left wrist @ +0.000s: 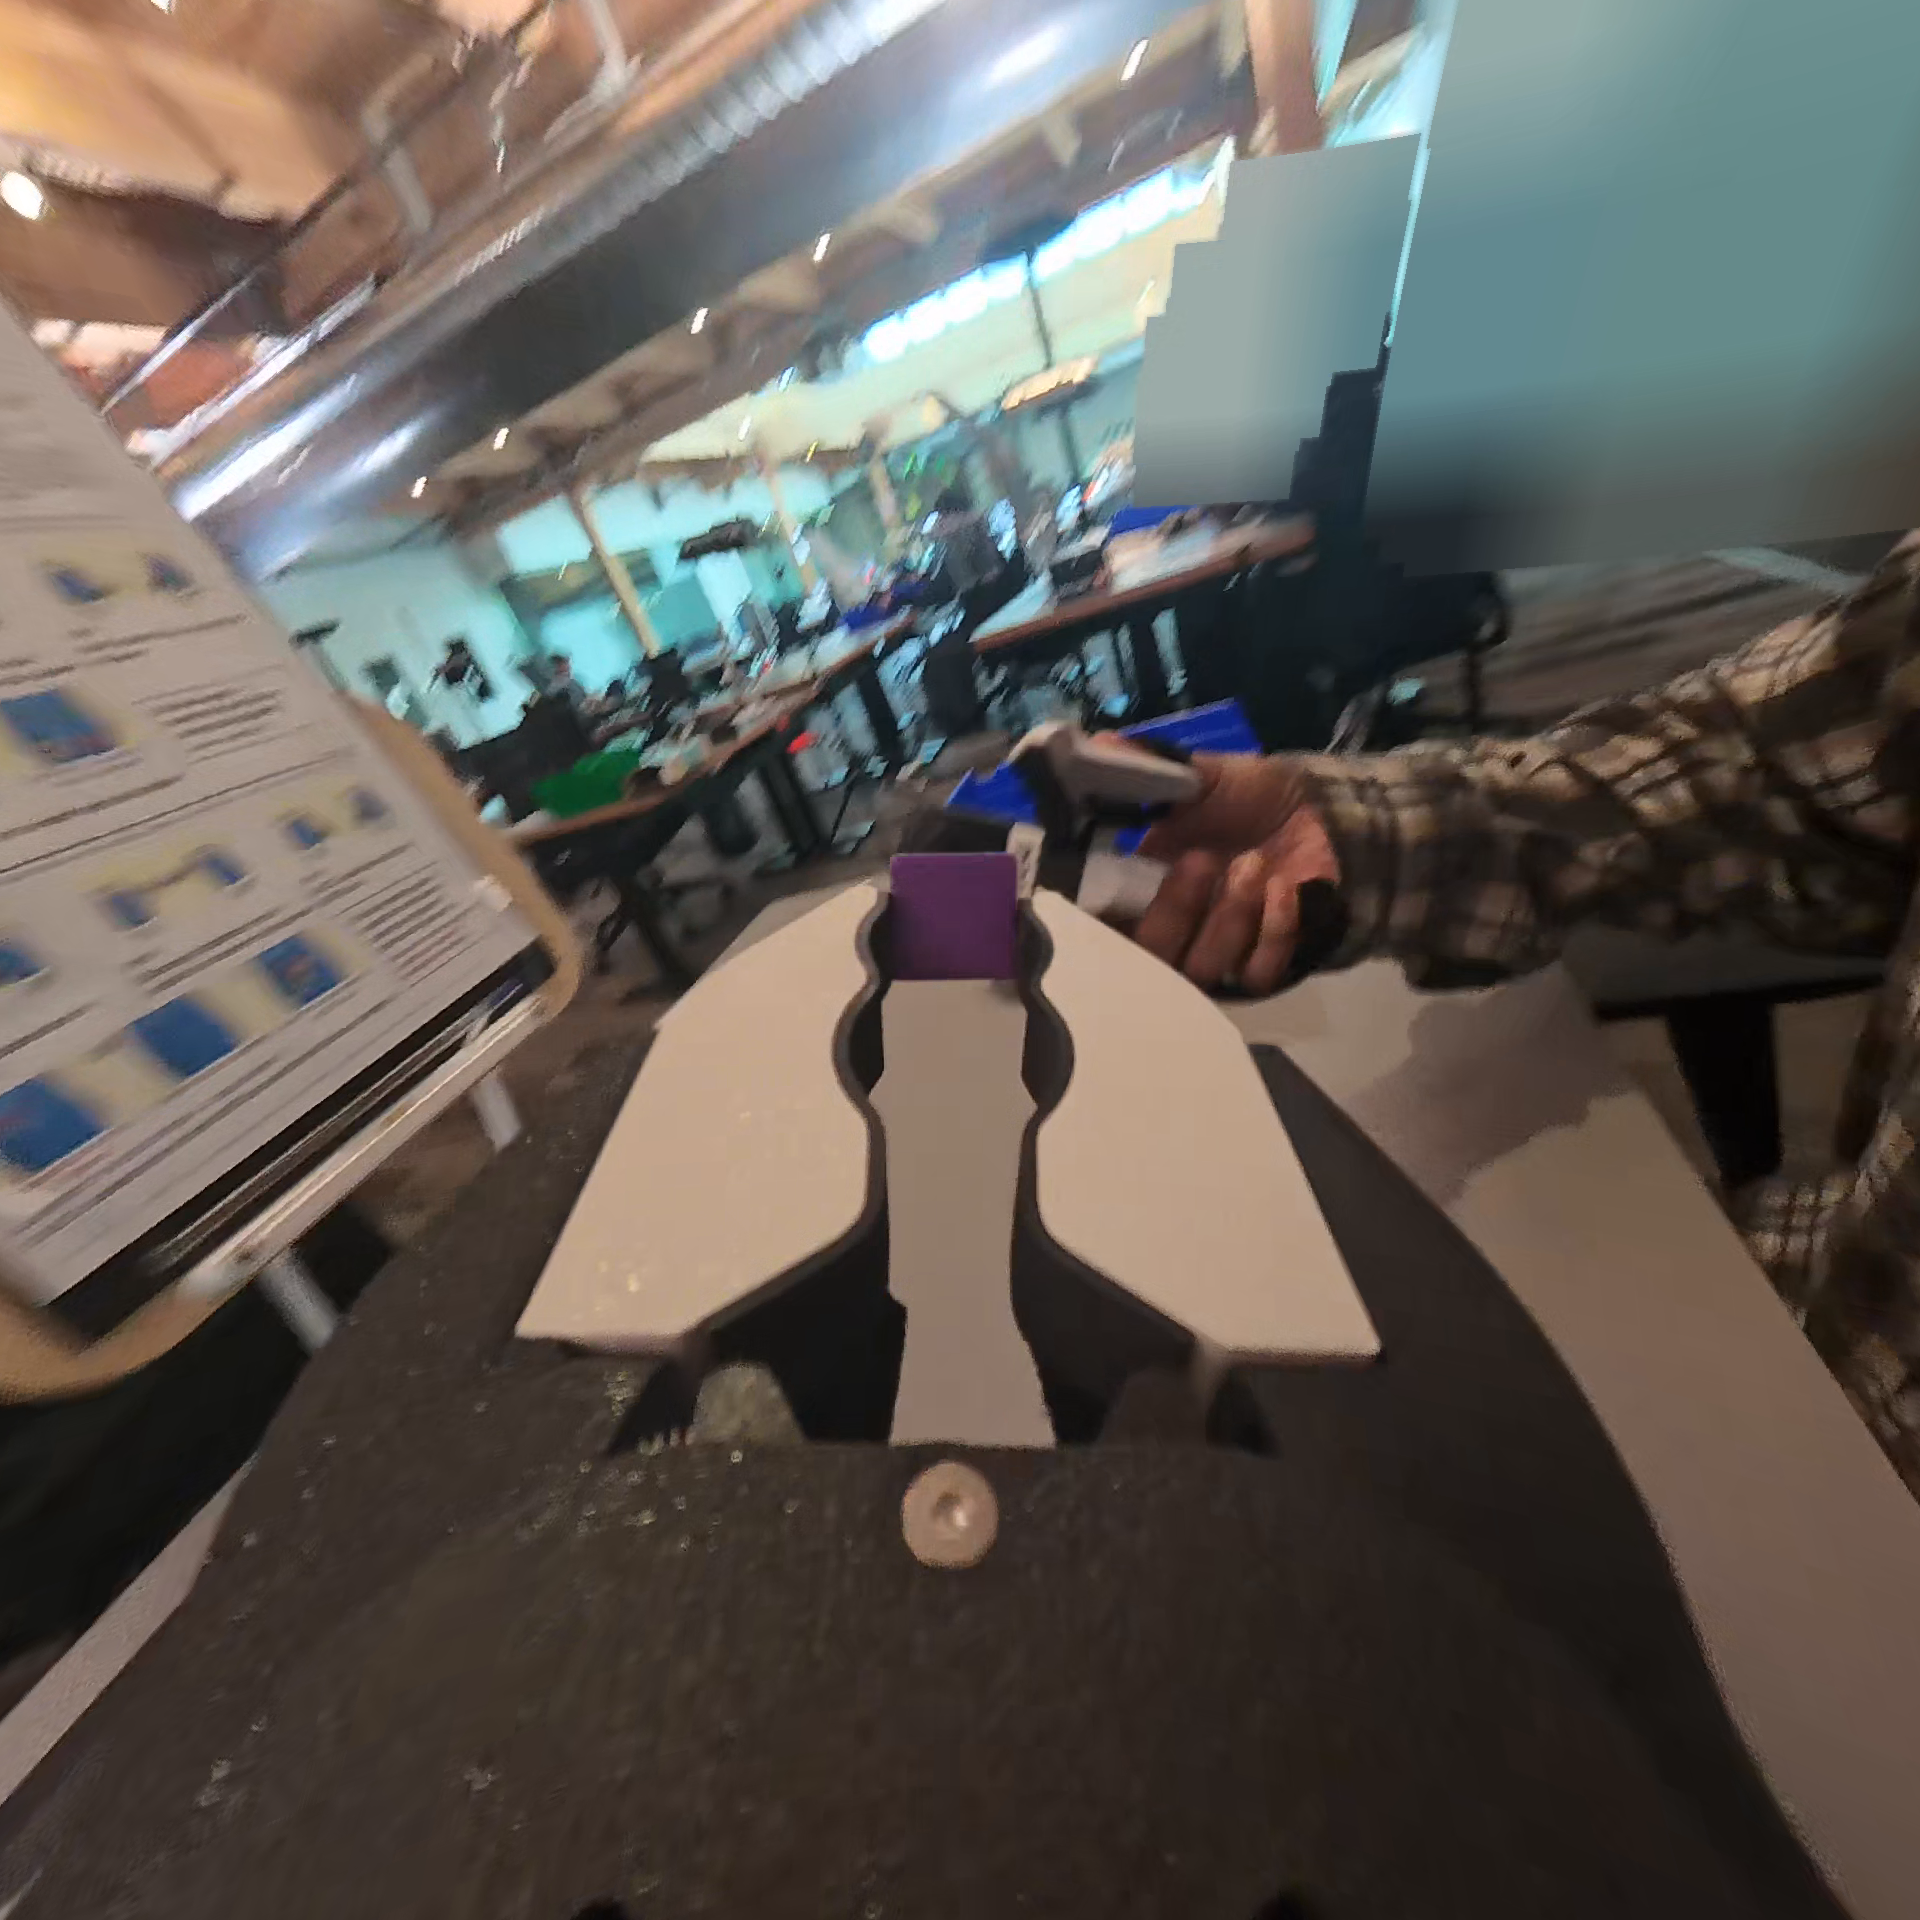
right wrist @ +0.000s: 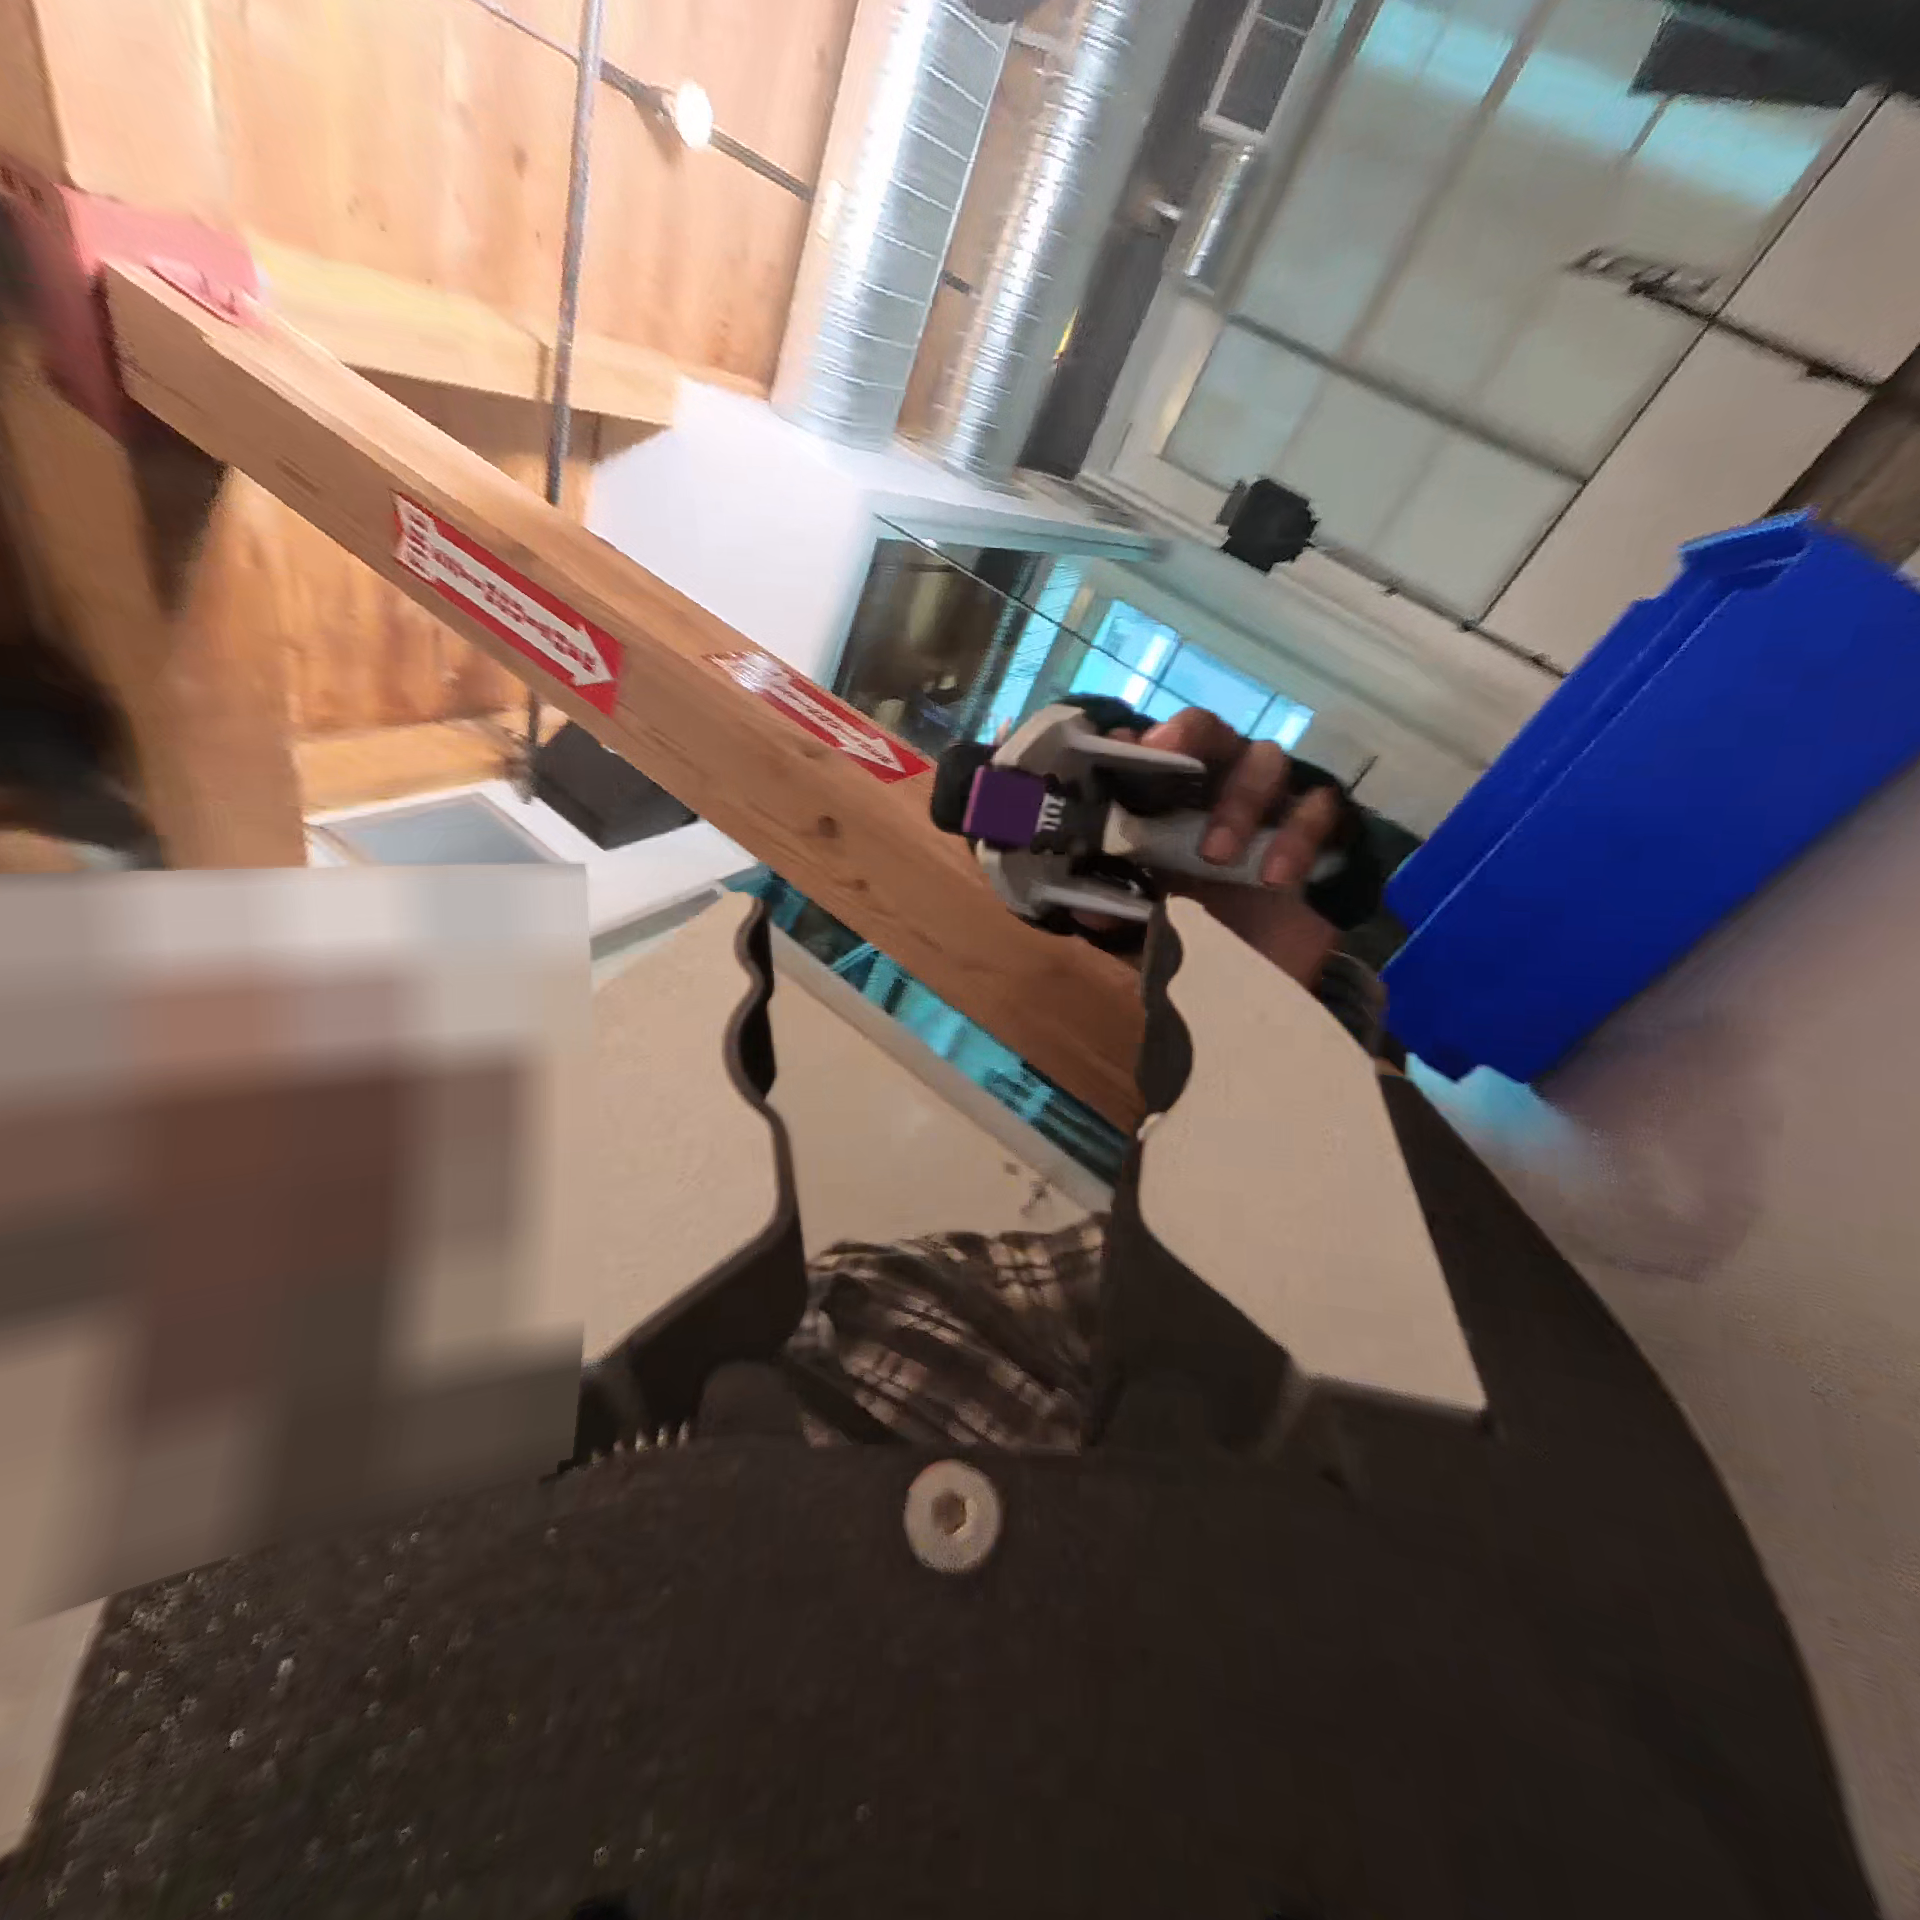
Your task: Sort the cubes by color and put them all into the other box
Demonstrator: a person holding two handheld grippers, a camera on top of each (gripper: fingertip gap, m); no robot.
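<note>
The purple cube [left wrist: 953,914] sits clamped between the tips of the left hand-held gripper [left wrist: 953,920], raised in the air and clear of the worktop [left wrist: 1621,1226]; a cube has no long axis, and one flat face is square to the wrist camera. In the right wrist view the same cube [right wrist: 1006,802] shows at the far end of the left tool, held by the person's left hand [right wrist: 1236,800]. The blue box [right wrist: 1662,790] stands on the worktop just beside that hand, so the left side is plainly nearer to it, though its open top is not visible from here. The right hand-held gripper [right wrist: 956,997] has its fingers wide apart and holds nothing. Both tools point toward each other with open air between them. A slanted wooden beam [right wrist: 665,665] lies behind the left tool. Judged from this, the carry toward the box looks unobstructed.
</note>
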